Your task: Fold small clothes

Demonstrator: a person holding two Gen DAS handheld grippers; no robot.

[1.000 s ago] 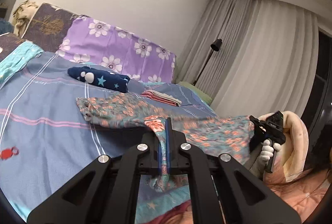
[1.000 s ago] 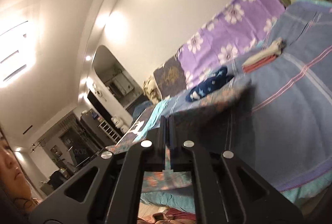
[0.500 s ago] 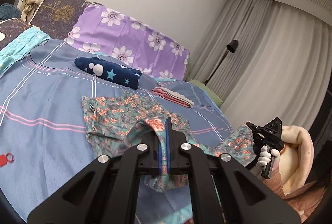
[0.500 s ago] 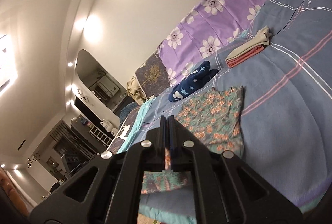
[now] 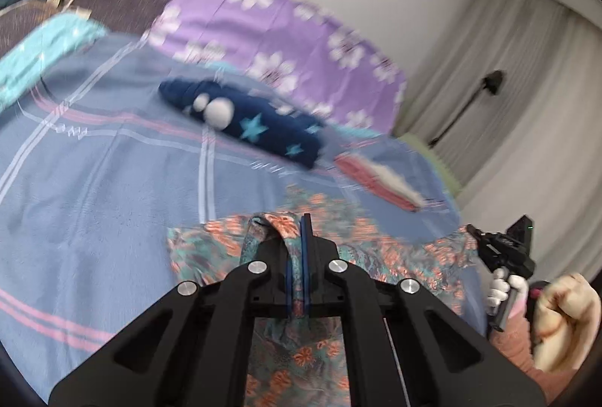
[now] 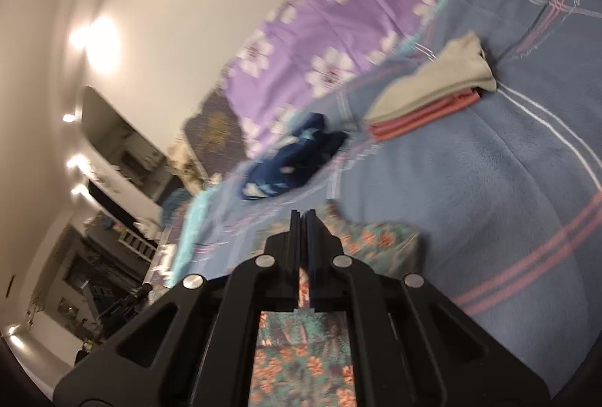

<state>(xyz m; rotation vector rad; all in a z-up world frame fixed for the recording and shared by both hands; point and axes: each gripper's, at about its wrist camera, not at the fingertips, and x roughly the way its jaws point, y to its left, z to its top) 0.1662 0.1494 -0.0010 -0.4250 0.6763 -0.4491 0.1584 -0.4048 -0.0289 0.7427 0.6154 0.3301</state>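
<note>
Both claws (left (image 5: 297, 256), right (image 6: 304, 249)) have carried floral garment (image 5: 380, 249) farther across bedspread (image 5: 94, 218).

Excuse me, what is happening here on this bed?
A person is folding a small floral garment on a blue bedspread. The left hand-held gripper and the right hand-held gripper are each shut on an edge of the fabric, part of which lies on the bed. Behind it lie a navy star-print garment, already folded, and a small pink and beige folded stack.
</note>
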